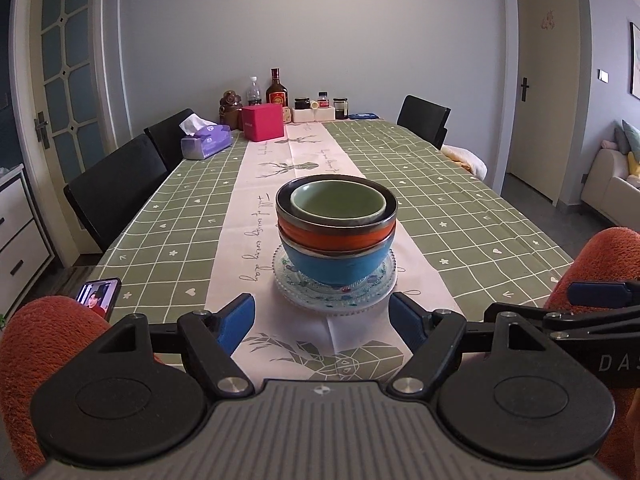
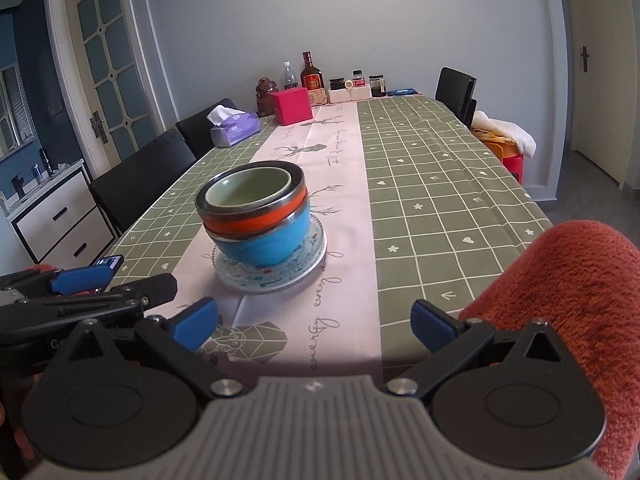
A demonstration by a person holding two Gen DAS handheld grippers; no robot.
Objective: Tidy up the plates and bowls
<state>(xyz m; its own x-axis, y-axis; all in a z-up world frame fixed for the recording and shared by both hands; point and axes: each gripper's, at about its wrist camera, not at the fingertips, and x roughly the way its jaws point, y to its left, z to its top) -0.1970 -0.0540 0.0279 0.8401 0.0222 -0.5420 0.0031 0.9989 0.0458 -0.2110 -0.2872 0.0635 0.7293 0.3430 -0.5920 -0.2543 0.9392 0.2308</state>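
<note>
Pale grey walls enclose a long table under a green checked tablecloth; black chairs left, white glass-paned door far left.

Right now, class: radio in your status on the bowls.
Left gripper open, empty. Right gripper open, empty. Bowl stack nested on glass plate, untouched. Nothing in the way.

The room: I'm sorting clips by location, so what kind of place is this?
Most likely a home dining room: a long table with a checked cloth, black chairs around it, and a sofa through the doorway.
</note>
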